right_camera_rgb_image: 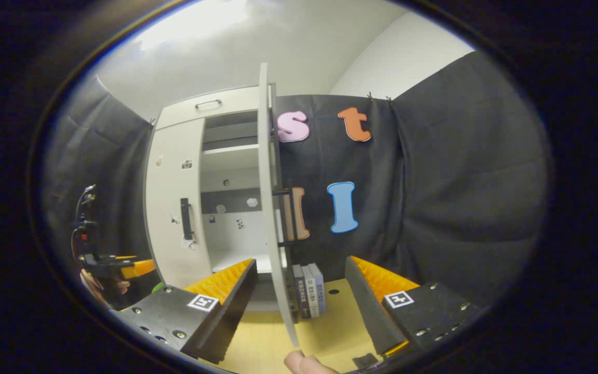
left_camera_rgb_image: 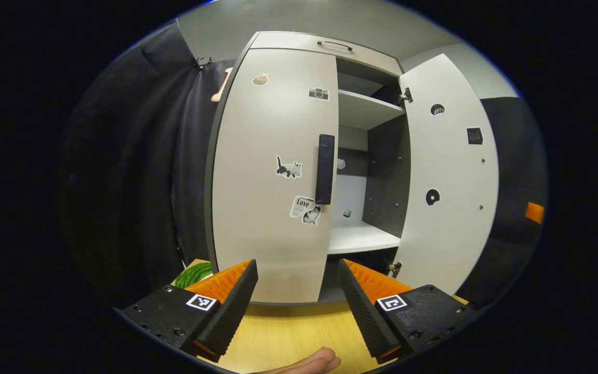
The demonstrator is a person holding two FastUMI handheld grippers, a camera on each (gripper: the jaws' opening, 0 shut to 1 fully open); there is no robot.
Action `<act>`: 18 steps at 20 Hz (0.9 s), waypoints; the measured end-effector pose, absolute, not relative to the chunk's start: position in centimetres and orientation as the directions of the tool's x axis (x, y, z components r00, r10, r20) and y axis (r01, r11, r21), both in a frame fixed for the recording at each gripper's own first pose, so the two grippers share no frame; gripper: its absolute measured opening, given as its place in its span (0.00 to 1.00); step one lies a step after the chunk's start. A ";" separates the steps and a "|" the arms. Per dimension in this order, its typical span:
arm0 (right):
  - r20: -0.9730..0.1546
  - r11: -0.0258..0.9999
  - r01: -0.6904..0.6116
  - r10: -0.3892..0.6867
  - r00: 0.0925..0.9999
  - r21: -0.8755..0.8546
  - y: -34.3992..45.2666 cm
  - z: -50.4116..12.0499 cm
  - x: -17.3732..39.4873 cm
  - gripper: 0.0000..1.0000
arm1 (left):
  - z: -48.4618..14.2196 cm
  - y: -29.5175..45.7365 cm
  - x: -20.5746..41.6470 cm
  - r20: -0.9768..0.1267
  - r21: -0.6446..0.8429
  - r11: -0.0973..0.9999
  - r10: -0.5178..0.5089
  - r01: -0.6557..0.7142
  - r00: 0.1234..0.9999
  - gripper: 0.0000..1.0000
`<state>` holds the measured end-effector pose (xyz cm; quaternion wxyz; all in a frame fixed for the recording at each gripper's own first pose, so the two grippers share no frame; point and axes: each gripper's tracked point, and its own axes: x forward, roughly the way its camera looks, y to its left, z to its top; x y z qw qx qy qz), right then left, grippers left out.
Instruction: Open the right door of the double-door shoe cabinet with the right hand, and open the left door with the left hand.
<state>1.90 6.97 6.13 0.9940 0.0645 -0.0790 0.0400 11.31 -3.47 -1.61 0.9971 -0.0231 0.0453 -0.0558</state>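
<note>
I see the shoe cabinet (left_camera_rgb_image: 299, 47) standing on the wooden counter (left_camera_rgb_image: 288, 332). Its right door (left_camera_rgb_image: 447, 176) is swung wide open, showing bare shelves (left_camera_rgb_image: 361, 236) inside, while the left door (left_camera_rgb_image: 273, 176) sits closed with its dark handle (left_camera_rgb_image: 325, 169) untouched. My left tool (left_camera_rgb_image: 297, 270) hangs spread in front of that closed door, holding nothing. My right tool (right_camera_rgb_image: 299, 270) is spread too, with the open door's edge (right_camera_rgb_image: 273, 208) standing between its fingers, apart from both. A few books (right_camera_rgb_image: 309, 291) stand just beside the cabinet.

Two gripper cameras, both facing the shoe cabinet (left_camera_rgb_image: 299, 171)

The left gripper view looked at it fairly near; the right gripper view sat seemingly farther right, edge-on to the open right door (right_camera_rgb_image: 273, 208).
</note>
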 end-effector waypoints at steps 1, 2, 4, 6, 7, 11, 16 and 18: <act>0.157 0.986 -0.100 0.078 0.985 0.135 7.8 5.3 1.3 0.97 | -1.0 -3.4 12.0 -0.073 -0.038 0.994 -0.106 0.103 0.992 0.96; 0.155 0.981 -0.108 0.083 0.984 0.160 8.5 4.7 0.7 0.97 | -0.5 -3.6 12.9 -0.062 -0.034 0.994 -0.105 0.103 0.993 0.96; 0.164 0.976 -0.119 0.090 0.982 0.180 9.7 3.9 -0.2 1.00 | 0.3 -4.0 14.6 -0.057 -0.041 0.993 -0.114 0.112 0.992 0.96; 0.168 0.984 -0.100 0.074 0.983 0.147 10.5 3.1 -1.0 1.00 | 1.9 -3.9 16.3 -0.029 -0.022 0.995 -0.097 0.096 0.995 0.96; 0.170 0.988 -0.096 0.075 0.983 0.119 11.3 2.8 -1.3 1.00 | 2.9 -4.0 17.1 -0.008 -0.007 0.996 -0.089 0.089 0.996 0.96; 0.170 0.988 -0.119 0.102 0.980 0.097 14.5 2.0 -2.7 1.00 | 4.9 -5.9 20.1 0.008 -0.017 0.993 -0.116 0.116 0.993 0.96; 0.161 0.987 -0.140 0.126 0.979 0.077 17.1 1.1 -3.1 1.00 | 5.8 -7.1 24.1 -0.007 -0.014 0.996 -0.092 0.091 0.996 0.96; 0.149 0.986 -0.152 0.141 0.979 0.063 17.9 0.6 -3.0 1.00 | 6.3 -7.4 25.6 -0.001 -0.028 0.996 -0.084 0.084 0.997 0.96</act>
